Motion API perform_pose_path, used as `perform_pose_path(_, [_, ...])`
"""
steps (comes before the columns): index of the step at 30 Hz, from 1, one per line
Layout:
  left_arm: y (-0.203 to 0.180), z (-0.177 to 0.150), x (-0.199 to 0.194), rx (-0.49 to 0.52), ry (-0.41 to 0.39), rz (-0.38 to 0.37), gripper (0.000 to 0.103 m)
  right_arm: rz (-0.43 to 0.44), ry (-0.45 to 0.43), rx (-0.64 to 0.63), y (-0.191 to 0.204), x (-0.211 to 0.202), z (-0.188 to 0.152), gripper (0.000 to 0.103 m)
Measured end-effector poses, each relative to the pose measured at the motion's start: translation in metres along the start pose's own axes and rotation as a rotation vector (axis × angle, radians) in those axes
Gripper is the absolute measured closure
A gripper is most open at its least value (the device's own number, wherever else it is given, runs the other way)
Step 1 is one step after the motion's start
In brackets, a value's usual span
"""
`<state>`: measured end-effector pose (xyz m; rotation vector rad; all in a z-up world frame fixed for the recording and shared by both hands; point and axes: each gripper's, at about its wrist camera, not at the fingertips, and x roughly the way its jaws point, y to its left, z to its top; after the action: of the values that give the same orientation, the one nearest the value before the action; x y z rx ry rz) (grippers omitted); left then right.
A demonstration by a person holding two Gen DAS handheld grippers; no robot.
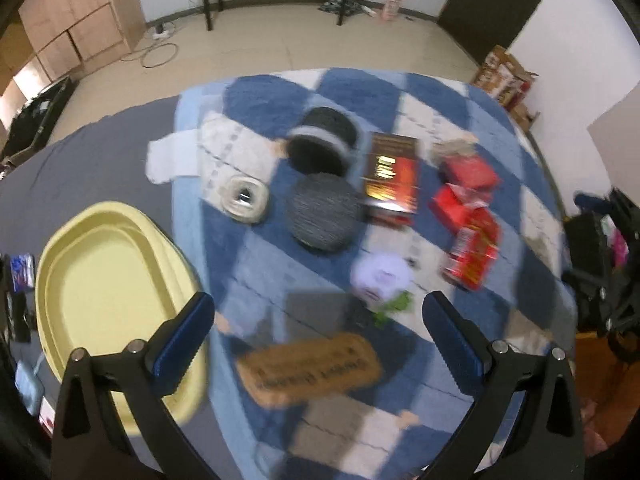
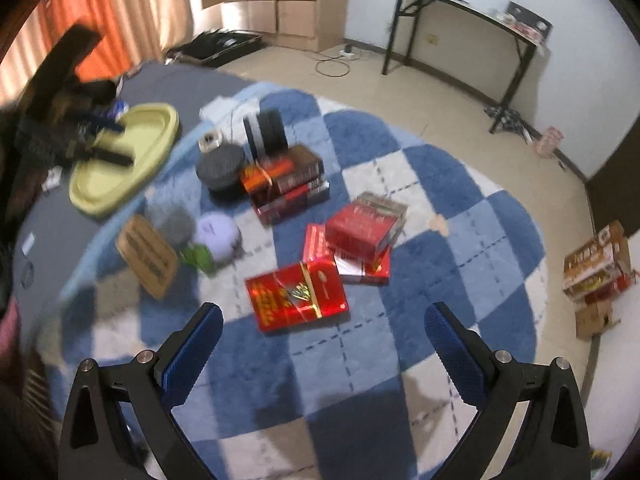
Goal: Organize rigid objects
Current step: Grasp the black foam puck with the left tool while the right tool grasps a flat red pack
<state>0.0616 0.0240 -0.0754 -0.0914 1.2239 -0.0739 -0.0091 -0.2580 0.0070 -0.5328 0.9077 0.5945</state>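
red boxes [image 2: 298, 296] flat, scattered on rug | dark discs [image 1: 325, 211] | wooden plaque [image 1: 310, 369] lying flat

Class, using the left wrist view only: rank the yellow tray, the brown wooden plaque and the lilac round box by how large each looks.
1. yellow tray, clearly largest.
2. brown wooden plaque.
3. lilac round box, smallest.
The tray and plaque lie nearer the camera, so true sizes may differ.

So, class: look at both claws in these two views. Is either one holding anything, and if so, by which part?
Nothing is held. The left claw and the right claw both stand open, with only the checked rug showing between their fingers.
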Motion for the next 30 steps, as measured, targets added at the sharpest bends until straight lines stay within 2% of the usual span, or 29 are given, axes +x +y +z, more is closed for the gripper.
perform_pose_path(2, [0.017, 0.004, 0.015, -0.023, -0.010, 0.072, 0.000, -0.004, -0.039, -0.044, 0.005, 0.018, -0.008, 0.000])
perform_pose_path(4, [0.027, 0.005, 0.030, -0.042, 0.014, 0.117, 0.000, -0.001, -0.103, -0.058, 0.010, 0.030, -0.014, 0.000])
perform_pose_path(7, [0.024, 0.001, 0.040, -0.048, 0.006, 0.084, 0.000, 0.016, -0.178, -0.032, 0.012, 0.047, -0.022, 0.000])
perform_pose_path(9, [0.010, -0.001, 0.045, -0.012, -0.025, 0.048, 0.000, 0.028, -0.195, -0.039, 0.016, 0.063, -0.028, 0.000])
perform_pose_path(11, [-0.004, 0.001, 0.055, 0.043, -0.032, 0.044, 0.000, 0.011, -0.181, -0.063, 0.021, 0.080, -0.035, 0.000])
perform_pose_path(14, [-0.017, 0.005, 0.074, 0.098, -0.021, 0.109, 0.000, -0.099, -0.170, -0.093, 0.024, 0.097, -0.042, 0.000])
perform_pose_path(18, [-0.018, 0.015, 0.084, 0.080, -0.051, 0.088, 0.000, -0.035, -0.197, -0.048, 0.023, 0.103, -0.049, 0.000])
perform_pose_path(21, [-0.019, 0.022, 0.093, 0.073, -0.035, 0.074, 0.000, -0.014, -0.193, -0.052, 0.021, 0.108, -0.048, 0.000])
perform_pose_path(26, [-0.032, 0.025, 0.105, 0.196, -0.011, 0.127, 0.000, 0.002, -0.203, -0.077, 0.026, 0.120, -0.043, 0.000])
perform_pose_path(30, [-0.028, 0.033, 0.113, 0.197, -0.005, 0.128, 0.000, -0.019, -0.207, -0.094, 0.028, 0.131, -0.039, 0.000])
